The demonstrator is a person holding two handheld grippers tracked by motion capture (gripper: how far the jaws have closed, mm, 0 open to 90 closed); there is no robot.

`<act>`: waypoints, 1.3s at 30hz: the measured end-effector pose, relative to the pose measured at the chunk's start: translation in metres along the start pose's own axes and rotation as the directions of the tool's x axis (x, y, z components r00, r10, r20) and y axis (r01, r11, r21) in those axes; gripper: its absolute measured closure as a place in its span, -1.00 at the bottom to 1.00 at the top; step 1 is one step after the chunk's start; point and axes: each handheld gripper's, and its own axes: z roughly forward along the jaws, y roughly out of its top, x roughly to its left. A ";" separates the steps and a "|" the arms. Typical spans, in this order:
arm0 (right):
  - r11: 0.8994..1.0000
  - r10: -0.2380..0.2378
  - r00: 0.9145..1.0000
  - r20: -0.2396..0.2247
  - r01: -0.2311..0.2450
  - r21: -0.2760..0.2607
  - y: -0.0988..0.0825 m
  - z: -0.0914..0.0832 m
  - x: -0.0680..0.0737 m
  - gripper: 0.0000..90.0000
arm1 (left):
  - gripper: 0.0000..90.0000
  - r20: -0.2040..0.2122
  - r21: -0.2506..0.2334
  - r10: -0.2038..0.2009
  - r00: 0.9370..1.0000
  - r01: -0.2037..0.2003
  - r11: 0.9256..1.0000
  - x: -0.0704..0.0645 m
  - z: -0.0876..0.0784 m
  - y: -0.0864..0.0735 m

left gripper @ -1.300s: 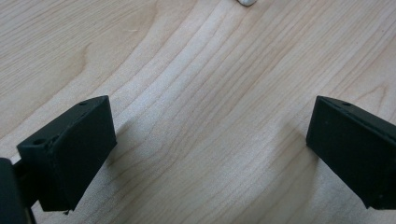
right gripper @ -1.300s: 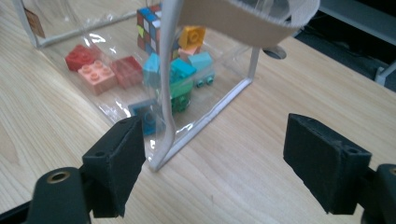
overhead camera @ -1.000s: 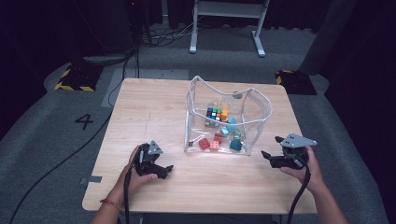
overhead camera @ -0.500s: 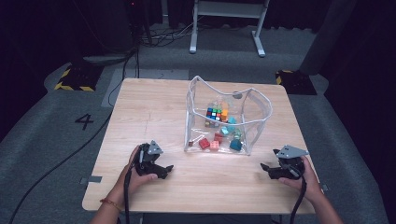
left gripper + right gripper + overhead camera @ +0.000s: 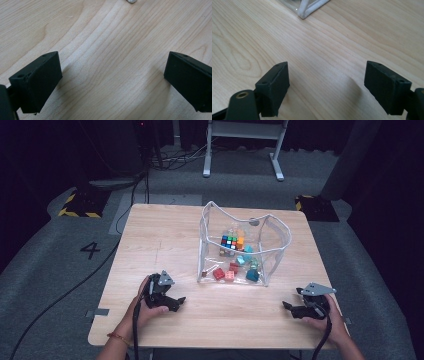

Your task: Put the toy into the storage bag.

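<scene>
Honestly, both grippers look parked: the left gripper and right gripper rest on the table nearside of the clear zip pouch, jaws spread wide, holding nothing. The colourful cubes sit inside that pouch, probably awaiting unpacking.

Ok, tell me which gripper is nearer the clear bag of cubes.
Left, narrowly. The left gripper sits off the near-left corner of the clear bag; the right gripper rests farther off, below its near-right corner. Both have jaws open, over bare table.
</scene>
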 end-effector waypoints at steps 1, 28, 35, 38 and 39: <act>1.000 0.002 1.000 0.003 -0.002 0.001 -0.002 -0.002 -0.002 -0.55 | -0.97 0.002 0.001 -0.001 1.000 0.001 1.000 0.000 0.000 0.000; 0.995 0.089 0.996 -0.017 -0.089 -0.032 -0.017 -0.007 -0.007 -0.59 | -0.97 -0.008 -0.002 0.000 1.000 0.000 1.000 -0.001 0.000 0.000; 0.995 0.089 0.996 -0.020 -0.090 -0.033 -0.017 -0.007 -0.007 -0.59 | -0.98 0.003 0.002 0.002 1.000 -0.002 1.000 0.000 0.000 0.000; 0.995 0.089 0.996 -0.020 -0.089 -0.033 -0.017 -0.007 -0.007 -0.59 | -0.98 0.003 0.002 0.000 1.000 0.000 1.000 0.000 0.000 0.000; 0.995 0.089 0.996 -0.020 -0.089 -0.033 -0.017 -0.007 -0.007 -0.59 | -0.98 0.002 0.002 -0.002 1.000 0.002 1.000 0.000 0.000 0.000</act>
